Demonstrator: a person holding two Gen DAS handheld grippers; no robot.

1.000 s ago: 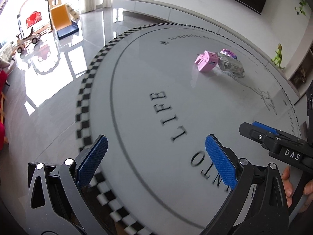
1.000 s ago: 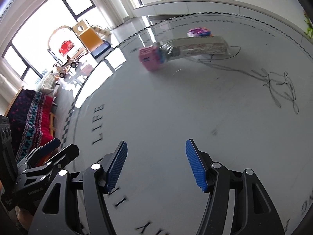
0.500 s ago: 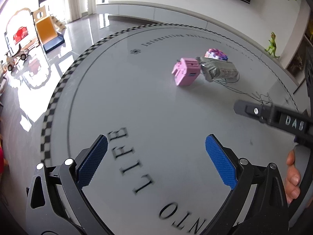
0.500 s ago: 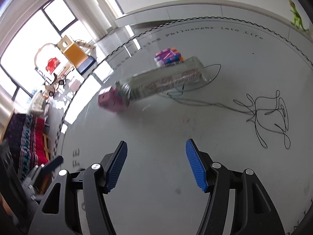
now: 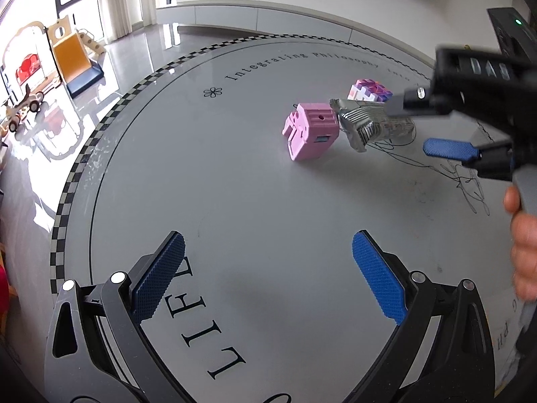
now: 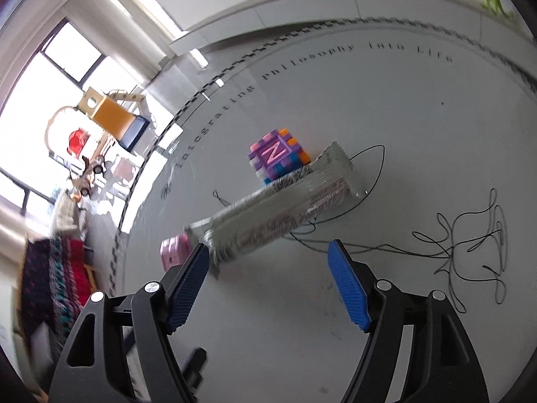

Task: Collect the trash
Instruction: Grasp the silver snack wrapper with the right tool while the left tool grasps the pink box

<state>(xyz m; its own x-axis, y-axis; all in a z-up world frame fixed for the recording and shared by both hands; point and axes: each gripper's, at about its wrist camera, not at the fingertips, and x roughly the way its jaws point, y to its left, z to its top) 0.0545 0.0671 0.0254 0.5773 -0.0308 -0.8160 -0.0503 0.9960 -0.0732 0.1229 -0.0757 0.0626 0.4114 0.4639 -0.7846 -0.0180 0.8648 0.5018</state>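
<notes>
A long silver wrapper lies on the round grey printed surface, between a pink block and a purple puzzle cube. My right gripper hovers just short of the wrapper's near end. Its jaws are opening, and the blue pads touch nothing. The left wrist view shows the wrapper beside the pink block, with the right gripper reaching in from the right. My left gripper hangs open and empty over the lettering, well short of the block.
A looping thin black line runs across the surface right of the wrapper. A checkered border rings the surface, with glossy floor beyond. Toys and a small slide stand far left. A person's hand holds the right gripper.
Both grippers have moved toward the wrapper and the blocks, which now look larger and nearer. The right gripper has rolled, come up close to the wrapper's end, and its jaws stand wider.
</notes>
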